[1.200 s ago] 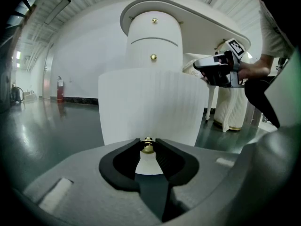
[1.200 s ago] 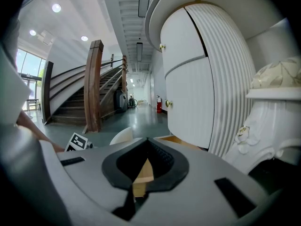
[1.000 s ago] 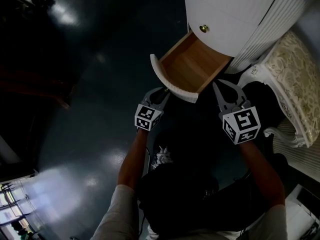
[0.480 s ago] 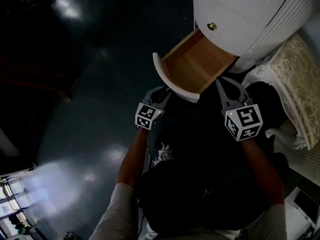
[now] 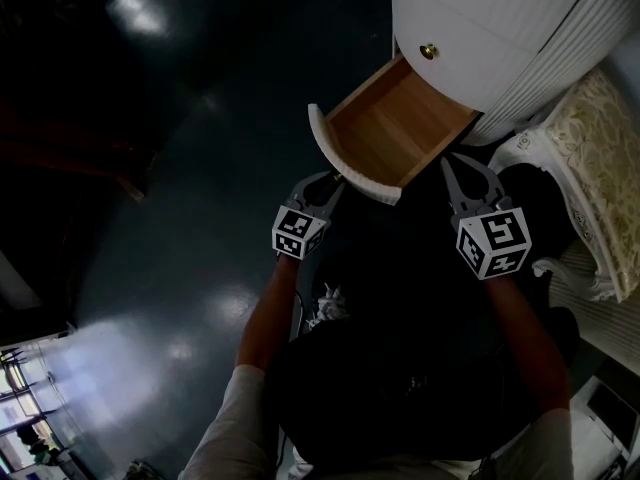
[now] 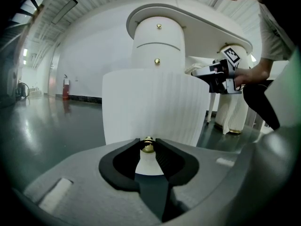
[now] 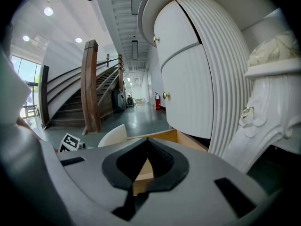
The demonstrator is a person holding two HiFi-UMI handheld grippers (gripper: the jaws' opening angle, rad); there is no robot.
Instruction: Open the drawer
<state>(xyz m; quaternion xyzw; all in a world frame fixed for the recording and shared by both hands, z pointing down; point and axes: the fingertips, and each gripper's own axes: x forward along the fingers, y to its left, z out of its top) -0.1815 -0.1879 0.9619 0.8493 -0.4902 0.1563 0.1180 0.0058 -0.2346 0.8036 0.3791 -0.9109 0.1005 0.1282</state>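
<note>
The wooden drawer point(image 5: 395, 133) stands pulled out of the white round cabinet point(image 5: 490, 28). Its curved white ribbed front point(image 5: 355, 173) faces me. My left gripper point(image 5: 335, 180) is at that front, its tips shut on the small brass drawer knob point(image 6: 148, 146), as the left gripper view shows. My right gripper point(image 5: 465, 168) hovers by the drawer's right corner, with its jaws shut and nothing between them. In the right gripper view the drawer's wooden inside point(image 7: 164, 136) lies just beyond the right gripper point(image 7: 147, 141).
A second brass knob point(image 5: 428, 51) sits on the closed front above the drawer. An ornate white piece of furniture with a cream cushion point(image 5: 585, 138) stands close to the right. A wooden staircase point(image 7: 89, 93) rises behind the dark glossy floor point(image 5: 180, 168).
The head view has shifted slightly. Both grippers and the drawer keep nearly the same places.
</note>
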